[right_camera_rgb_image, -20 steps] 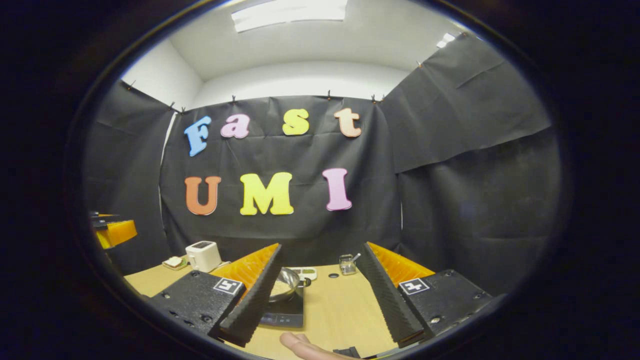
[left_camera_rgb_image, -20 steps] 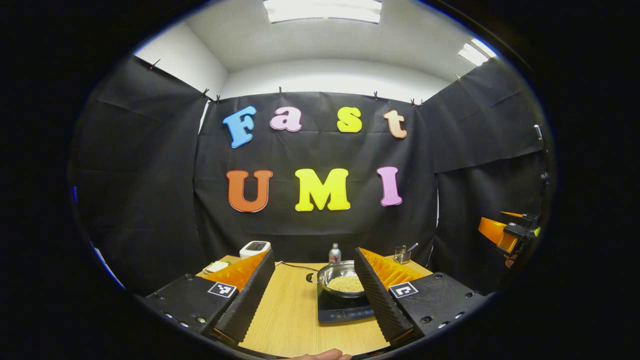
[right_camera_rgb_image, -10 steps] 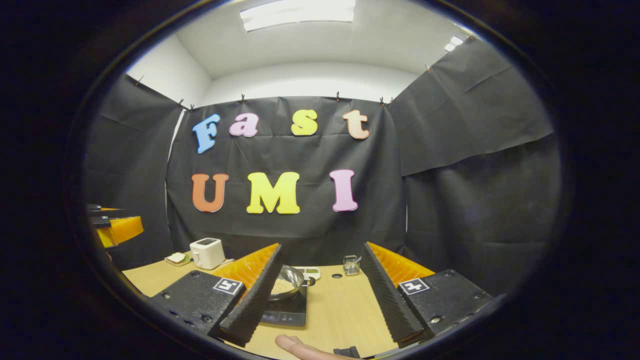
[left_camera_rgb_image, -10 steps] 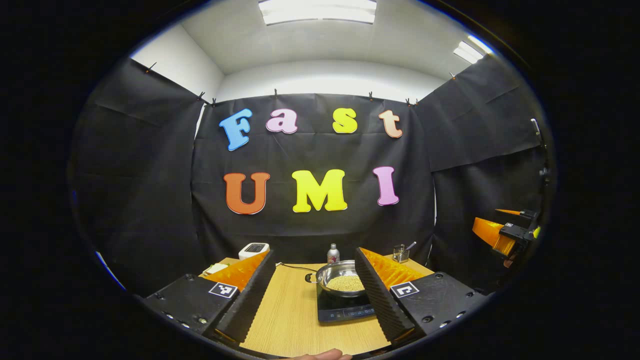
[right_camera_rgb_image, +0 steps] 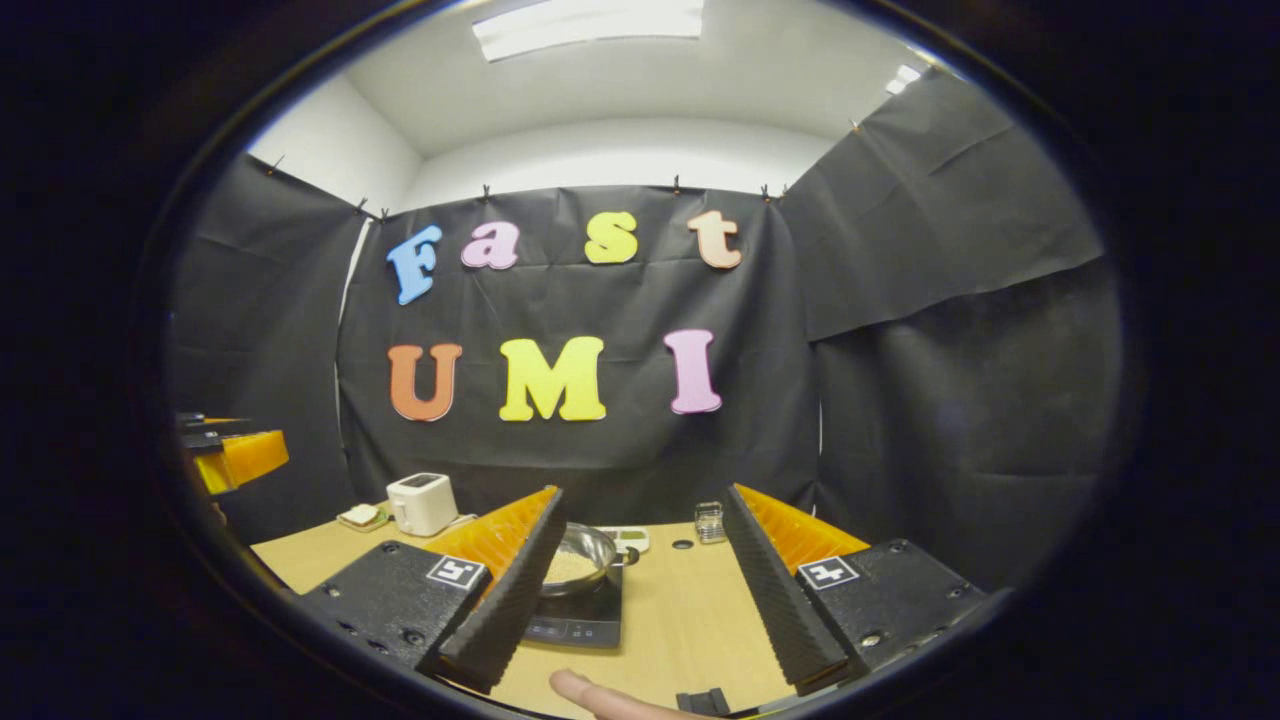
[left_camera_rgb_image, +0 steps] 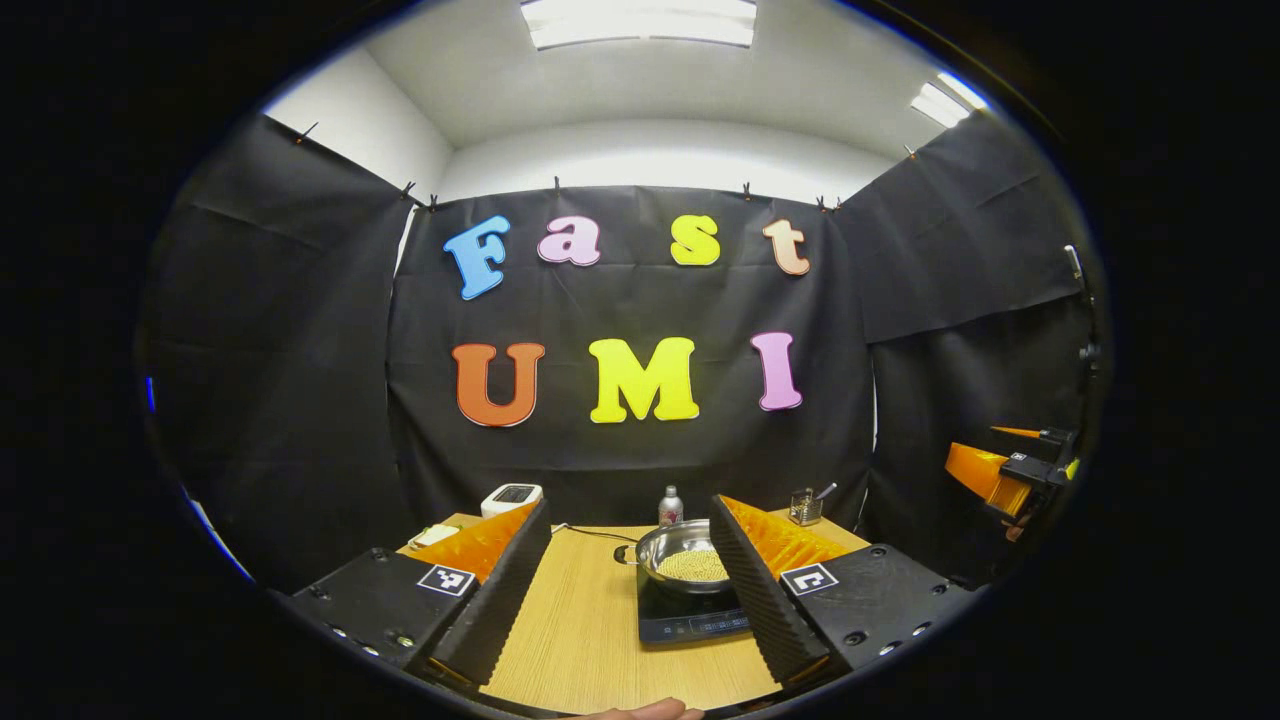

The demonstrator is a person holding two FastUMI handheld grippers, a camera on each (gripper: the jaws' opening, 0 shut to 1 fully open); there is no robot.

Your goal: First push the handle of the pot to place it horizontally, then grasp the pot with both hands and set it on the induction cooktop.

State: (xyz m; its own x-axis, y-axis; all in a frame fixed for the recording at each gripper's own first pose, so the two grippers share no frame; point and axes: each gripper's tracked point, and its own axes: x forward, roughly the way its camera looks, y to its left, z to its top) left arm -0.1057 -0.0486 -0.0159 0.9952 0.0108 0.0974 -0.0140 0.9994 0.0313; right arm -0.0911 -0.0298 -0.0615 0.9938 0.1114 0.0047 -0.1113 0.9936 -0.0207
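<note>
Wooden tabletop (left_camera_rgb_image: pixel 580 640) lies bare low in the left gripper view, between the wide-spread fingers of the left gripper (left_camera_rgb_image: pixel 628 590), and the pot (left_camera_rgb_image: pixel 680 562) sits on the induction cooktop (left_camera_rgb_image: pixel 690 618) at lower centre. Right gripper (right_camera_rgb_image: pixel 645 585) gapes wide too, holding nothing, with open wood around it. Little has changed since a moment ago: the right gripper view has drifted slightly, and no writing on the cooktop is readable.

i see a light wood table (left_camera_rgb_image: pixel 590 640) carrying everything. the black induction cooktop (left_camera_rgb_image: pixel 690 618) lies flat on it, right of centre in my left gripper view. along the far edge: a white toaster (right_camera_rgb_image: pixel 421 502) with a small plate (right_camera_rgb_image: pixel 361 516) just beside it, a small bottle (left_camera_rgb_image: pixel 669 506), and a glass container (left_camera_rgb_image: pixel 803 508) with a utensil in it. a cable (left_camera_rgb_image: pixel 590 533) trails across the wood.
</note>
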